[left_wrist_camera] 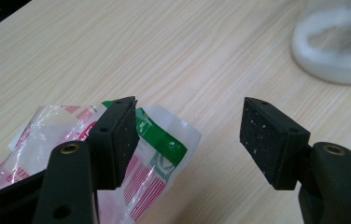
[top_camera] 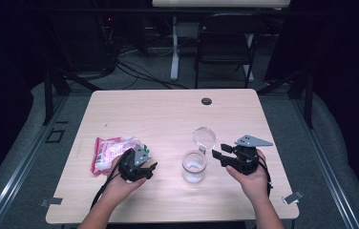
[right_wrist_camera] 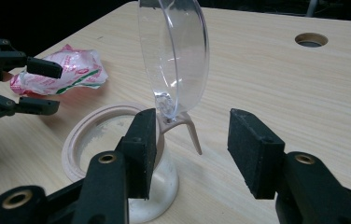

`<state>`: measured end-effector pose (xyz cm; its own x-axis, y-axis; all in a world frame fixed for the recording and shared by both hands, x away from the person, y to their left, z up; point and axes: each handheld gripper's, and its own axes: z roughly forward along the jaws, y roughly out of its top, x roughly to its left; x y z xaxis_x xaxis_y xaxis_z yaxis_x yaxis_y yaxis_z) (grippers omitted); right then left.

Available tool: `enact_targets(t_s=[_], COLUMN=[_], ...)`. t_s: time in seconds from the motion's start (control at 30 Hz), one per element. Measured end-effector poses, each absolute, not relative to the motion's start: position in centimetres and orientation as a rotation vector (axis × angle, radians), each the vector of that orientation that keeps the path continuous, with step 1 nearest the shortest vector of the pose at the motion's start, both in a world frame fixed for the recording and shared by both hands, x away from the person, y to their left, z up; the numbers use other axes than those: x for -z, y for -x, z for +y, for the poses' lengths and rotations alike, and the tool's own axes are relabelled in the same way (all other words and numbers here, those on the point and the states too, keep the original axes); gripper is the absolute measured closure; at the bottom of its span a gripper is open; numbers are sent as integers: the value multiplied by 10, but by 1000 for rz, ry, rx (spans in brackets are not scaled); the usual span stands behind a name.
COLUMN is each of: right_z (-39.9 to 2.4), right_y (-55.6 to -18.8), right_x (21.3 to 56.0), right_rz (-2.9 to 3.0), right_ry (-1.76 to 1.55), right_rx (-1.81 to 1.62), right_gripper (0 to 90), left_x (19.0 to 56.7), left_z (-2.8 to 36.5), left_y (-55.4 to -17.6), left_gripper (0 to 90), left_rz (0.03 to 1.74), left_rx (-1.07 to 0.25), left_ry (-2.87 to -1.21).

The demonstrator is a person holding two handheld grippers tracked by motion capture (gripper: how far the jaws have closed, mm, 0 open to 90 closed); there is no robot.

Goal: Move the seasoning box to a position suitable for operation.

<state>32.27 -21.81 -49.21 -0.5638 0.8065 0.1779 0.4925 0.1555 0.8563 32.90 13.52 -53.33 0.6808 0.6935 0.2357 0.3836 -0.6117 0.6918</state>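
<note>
On the left side of the worktop (top_camera: pixel 168 114) a crumpled plastic packet (top_camera: pixel 110 151), pink and white with a green band, lies flat on the wood. The left claw (top_camera: pixel 145 171) sits right beside it, at its near right edge; in the left gripper view its jaws stand wide apart, one pad just over the packet's corner (left_wrist_camera: pixel 164 140) and the other over bare wood, gripping nothing.

Toward the middle stands a small clear jar (top_camera: pixel 194 167) with white powder in the bottom. Its hinged clear lid (top_camera: pixel 204 137) is flipped up and stands almost upright behind the mouth, held by a tan hinge tab.

On the right, the right claw (top_camera: pixel 218 153) points at the jar from the side. In the right gripper view its jaws are spread wide too, the left pad close by the jar's rim (right_wrist_camera: pixel 117 140) and the tab lying in the gap, yet nothing is clamped.

I judge the work in hand to be filling the jar from the packet, and both claws look freshly let go. To do it well, the left claw should pinch the packet near its open end, low and square, so the thin film does not slip. The right claw should steady the jar by its wall, clear of the lid, since a knock there could tip it.
</note>
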Motion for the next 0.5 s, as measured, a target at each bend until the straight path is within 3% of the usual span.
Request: enact_targets(t_s=[0.17, 0.5], right_z=[-218, -216], right_y=[-323, -325], right_x=[494, 496], right_rz=[2126, 2138], right_ry=[-1260, -1260], right_rx=[-1373, -1352], right_gripper=[517, 513], left_x=[540, 557], left_z=[136, 146], left_y=[-331, -341], left_gripper=[365, 387], left_rz=[837, 888], left_rx=[-689, -888], left_ry=[-2298, -2371])
